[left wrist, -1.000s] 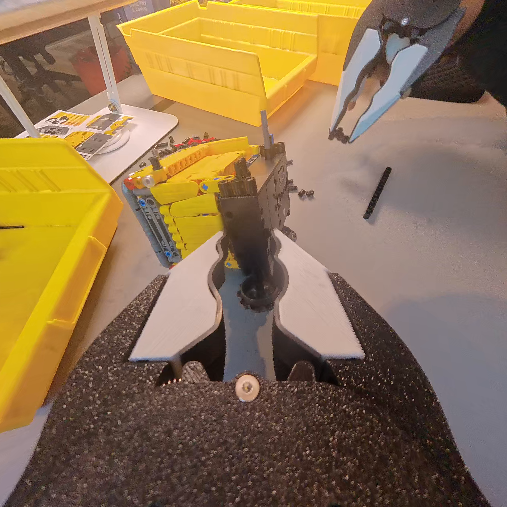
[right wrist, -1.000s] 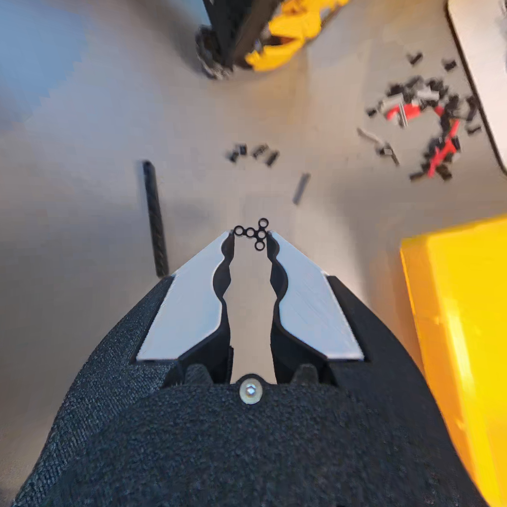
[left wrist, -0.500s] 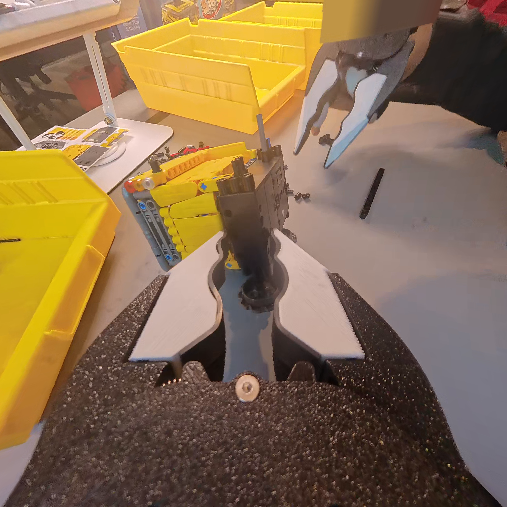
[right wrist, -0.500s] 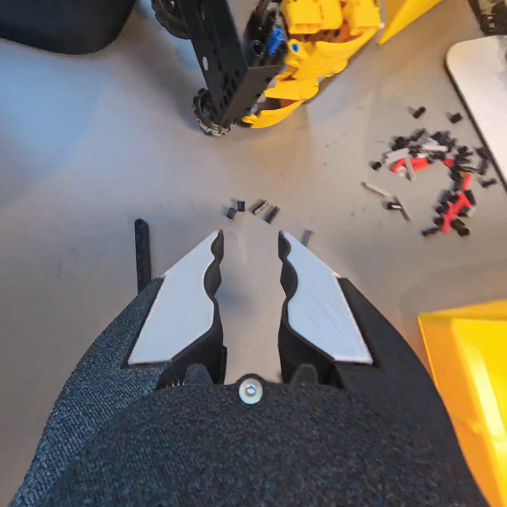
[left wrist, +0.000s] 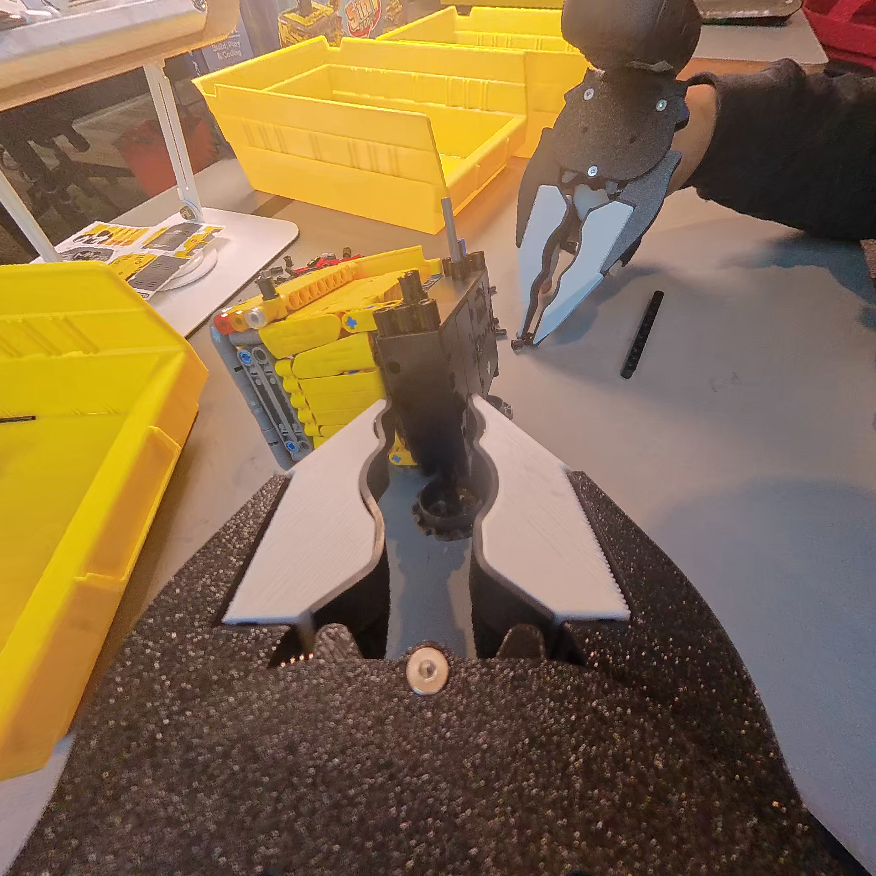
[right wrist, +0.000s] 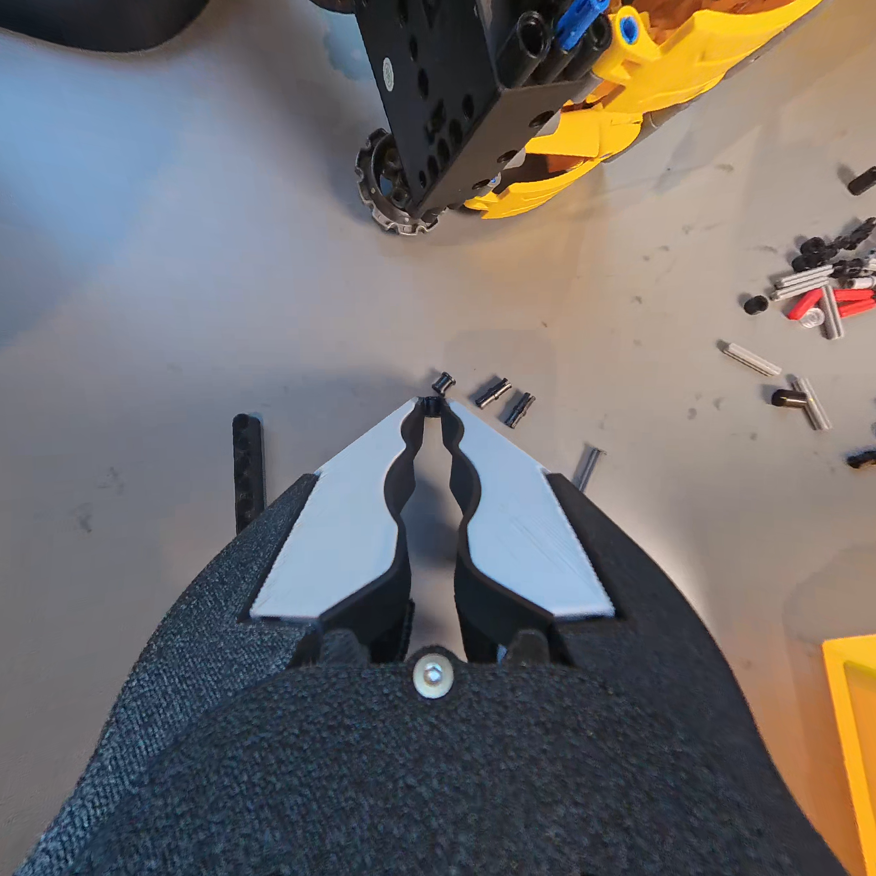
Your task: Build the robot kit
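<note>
Currently left gripper (left wrist: 429, 417) is clamped on the black perforated block of the yellow-and-black brick-built vehicle model (left wrist: 379, 351), which stands on the grey tabletop (left wrist: 663, 474); black toothed wheel (left wrist: 445, 514) sits between its fingers; right gripper (right wrist: 430, 406) has tips nearly closed, pinching a small black connector pin (right wrist: 431, 407) on the table; three similar loose black pins (right wrist: 493, 392) just beside; long black perforated beam (right wrist: 246, 469) lies left of it.
</note>
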